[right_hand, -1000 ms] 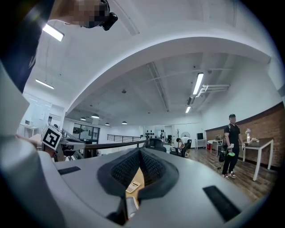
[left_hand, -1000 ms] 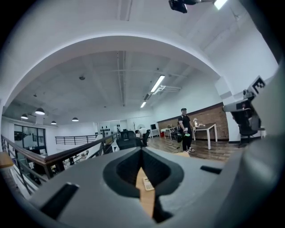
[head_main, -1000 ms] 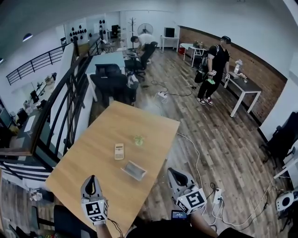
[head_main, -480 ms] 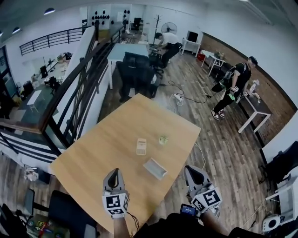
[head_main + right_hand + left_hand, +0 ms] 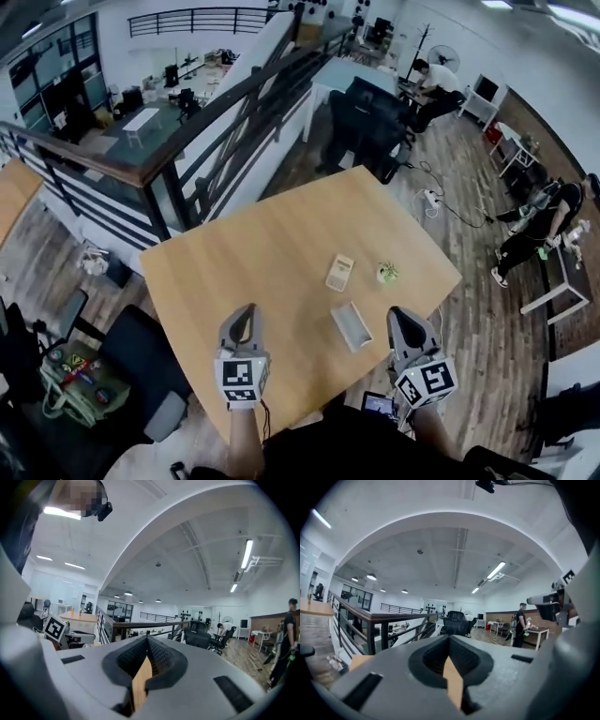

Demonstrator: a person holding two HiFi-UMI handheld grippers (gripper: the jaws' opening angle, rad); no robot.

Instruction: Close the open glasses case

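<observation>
The open glasses case [image 5: 352,327], grey with a pale lining, lies near the front edge of the wooden table [image 5: 253,253]. It shows only in the head view, between my two grippers. My left gripper [image 5: 242,313] hovers over the table to the case's left, jaws together and empty. My right gripper [image 5: 401,318] sits just right of the case at the table's edge, also shut and empty. In the left gripper view the left gripper [image 5: 450,640] points level across the room, and in the right gripper view so does the right gripper [image 5: 147,642]. Neither touches the case.
A cream calculator [image 5: 339,272] and a small green object [image 5: 385,273] lie beyond the case. A black chair [image 5: 141,361] stands at the table's left corner. A railing [image 5: 187,150] runs behind the table. People stand far off [image 5: 539,220].
The head view has swung round, so the table now fills the middle. Both grippers have moved forward over the table's near edge and now flank the case. Jaws stay shut.
</observation>
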